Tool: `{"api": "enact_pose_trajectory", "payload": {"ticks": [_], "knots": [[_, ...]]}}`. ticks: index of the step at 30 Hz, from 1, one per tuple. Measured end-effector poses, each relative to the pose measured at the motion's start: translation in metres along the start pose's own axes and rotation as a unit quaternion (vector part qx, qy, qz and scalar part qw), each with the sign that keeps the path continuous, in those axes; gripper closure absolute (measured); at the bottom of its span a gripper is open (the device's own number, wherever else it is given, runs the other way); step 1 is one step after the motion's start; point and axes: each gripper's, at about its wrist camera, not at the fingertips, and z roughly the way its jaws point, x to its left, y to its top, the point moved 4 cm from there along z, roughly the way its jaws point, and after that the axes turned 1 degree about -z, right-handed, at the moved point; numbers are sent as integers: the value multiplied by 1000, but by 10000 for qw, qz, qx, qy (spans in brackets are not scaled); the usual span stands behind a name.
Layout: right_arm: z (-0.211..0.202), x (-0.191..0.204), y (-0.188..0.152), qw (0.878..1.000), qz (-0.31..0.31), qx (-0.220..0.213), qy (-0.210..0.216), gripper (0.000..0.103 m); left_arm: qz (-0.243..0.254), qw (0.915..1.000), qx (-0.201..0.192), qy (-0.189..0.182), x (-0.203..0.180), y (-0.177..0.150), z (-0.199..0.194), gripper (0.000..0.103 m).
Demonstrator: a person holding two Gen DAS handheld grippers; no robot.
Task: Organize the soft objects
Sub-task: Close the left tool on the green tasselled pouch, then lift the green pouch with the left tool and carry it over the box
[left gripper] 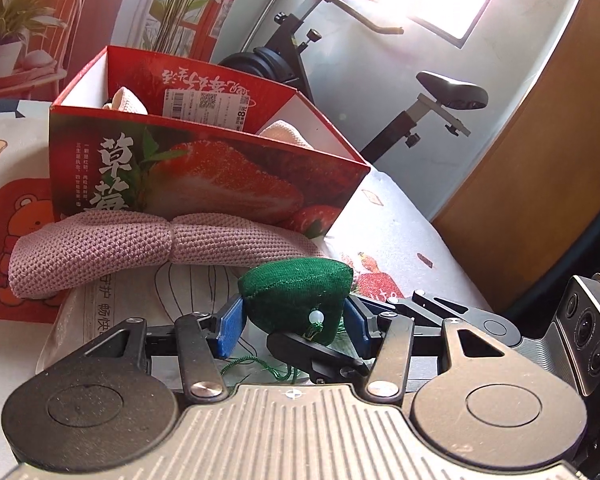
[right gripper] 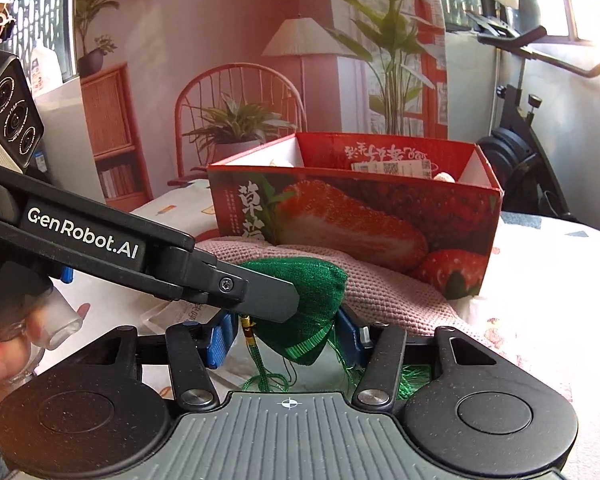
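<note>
Tongs from both hands, left gripper (left gripper: pixel 294 322) and right gripper (right gripper: pixel 286 336), pinch one green pouch (left gripper: pixel 300 296) nearest the cameras. Just behind it, a pink knitted roll (left gripper: pixel 140 246) lies across the way, against the red strawberry box (left gripper: pixel 204 172). Farther right stands an exercise bike (left gripper: pixel 432 96).

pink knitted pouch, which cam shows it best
The left wrist view: the pink knitted pouch lies nearly full length before the strawberry box. In the right wrist view the green pouch and left gripper cover much of it.
</note>
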Motion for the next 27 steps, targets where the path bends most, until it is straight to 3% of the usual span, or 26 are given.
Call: {"api": "enact_pose_trajectory", "payload": {"ticks": [17, 27], "knots": [[-15, 12, 29, 9978, -608, -277, -44, 53, -39, 9990, -429, -101, -5, 13, -24, 47], [6, 11, 92, 9942, -933, -493, 183, 53, -189, 9952, -956, -36, 2, 62, -38, 47]]}}
